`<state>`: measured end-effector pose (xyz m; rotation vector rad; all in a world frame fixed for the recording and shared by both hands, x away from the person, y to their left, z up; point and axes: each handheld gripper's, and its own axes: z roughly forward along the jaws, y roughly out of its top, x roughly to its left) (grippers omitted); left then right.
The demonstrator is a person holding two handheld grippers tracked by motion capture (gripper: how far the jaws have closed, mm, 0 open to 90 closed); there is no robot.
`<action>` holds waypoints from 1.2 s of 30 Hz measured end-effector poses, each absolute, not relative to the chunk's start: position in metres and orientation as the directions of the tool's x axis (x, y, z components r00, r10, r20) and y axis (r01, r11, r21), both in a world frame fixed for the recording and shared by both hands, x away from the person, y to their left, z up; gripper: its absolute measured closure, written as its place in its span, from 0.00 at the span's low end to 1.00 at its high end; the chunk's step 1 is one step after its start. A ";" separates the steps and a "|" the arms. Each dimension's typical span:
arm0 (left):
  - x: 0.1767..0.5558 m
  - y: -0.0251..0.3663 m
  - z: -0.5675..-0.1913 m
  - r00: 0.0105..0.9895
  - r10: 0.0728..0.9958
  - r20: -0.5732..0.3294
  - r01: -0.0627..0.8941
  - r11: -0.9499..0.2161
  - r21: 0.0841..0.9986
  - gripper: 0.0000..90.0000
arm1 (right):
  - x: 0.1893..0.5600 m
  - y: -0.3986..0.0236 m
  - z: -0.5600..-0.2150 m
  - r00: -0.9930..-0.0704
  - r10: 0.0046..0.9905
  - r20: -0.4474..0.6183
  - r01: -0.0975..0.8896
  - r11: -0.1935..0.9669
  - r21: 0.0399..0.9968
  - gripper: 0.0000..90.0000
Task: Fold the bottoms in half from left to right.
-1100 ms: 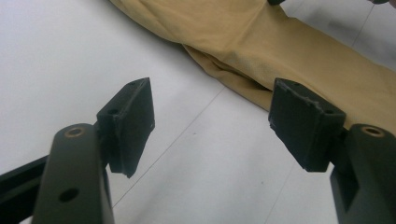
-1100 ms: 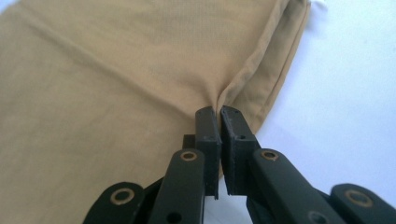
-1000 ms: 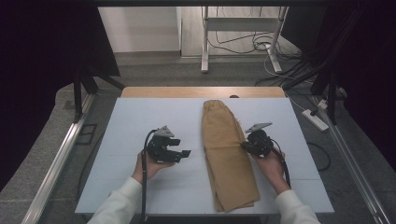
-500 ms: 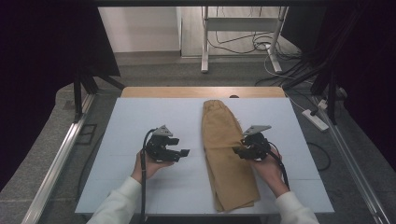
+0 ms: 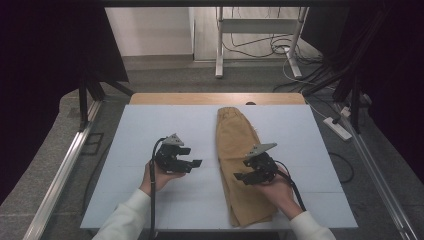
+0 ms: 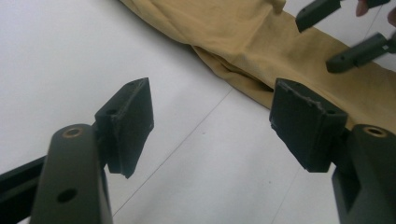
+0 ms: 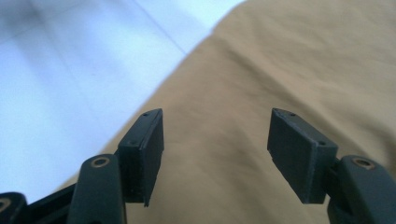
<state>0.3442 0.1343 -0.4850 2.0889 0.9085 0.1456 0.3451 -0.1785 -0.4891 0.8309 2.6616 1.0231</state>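
A pair of tan trousers (image 5: 238, 150) lies folded lengthwise on the white table (image 5: 150, 130), waistband at the far end. My left gripper (image 5: 194, 165) is open over bare table just left of the cloth, and the trousers' edge (image 6: 243, 60) lies beyond its jaws. My right gripper (image 5: 242, 176) hovers open over the trousers' lower half. In the right gripper view the tan fabric (image 7: 261, 74) spreads under and between the open jaws (image 7: 215, 140). The right gripper's fingertips (image 6: 322, 10) show at the top right of the left gripper view.
A wooden strip (image 5: 215, 98) runs along the table's far edge. Metal rails (image 5: 65, 165) flank both sides. A power strip (image 5: 339, 128) and cables lie on the floor at the right. A metal stand (image 5: 260, 30) stands beyond the table.
My right gripper has moved left and nearer, from the trousers' right edge to over the cloth. The left gripper has barely moved.
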 end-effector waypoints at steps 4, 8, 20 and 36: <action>0.344 0.134 -0.485 0.731 0.652 -0.201 0.552 -0.392 0.736 0.33 | 0.340 -0.169 -0.491 -0.843 0.536 0.049 0.432 0.618 0.657 0.39; 0.345 0.135 -0.485 0.728 0.655 -0.201 0.554 -0.391 0.735 0.33 | 0.335 -0.157 -0.495 -0.849 0.527 0.044 0.430 0.638 0.639 0.36; 0.345 0.137 -0.486 0.725 0.660 -0.198 0.557 -0.391 0.733 0.33 | 0.330 -0.132 -0.506 -0.848 0.530 -0.013 0.415 0.678 0.607 0.31; 0.345 0.136 -0.486 0.725 0.660 -0.196 0.556 -0.393 0.732 0.33 | 0.329 -0.122 -0.518 -0.848 0.524 -0.077 0.405 0.736 0.543 0.32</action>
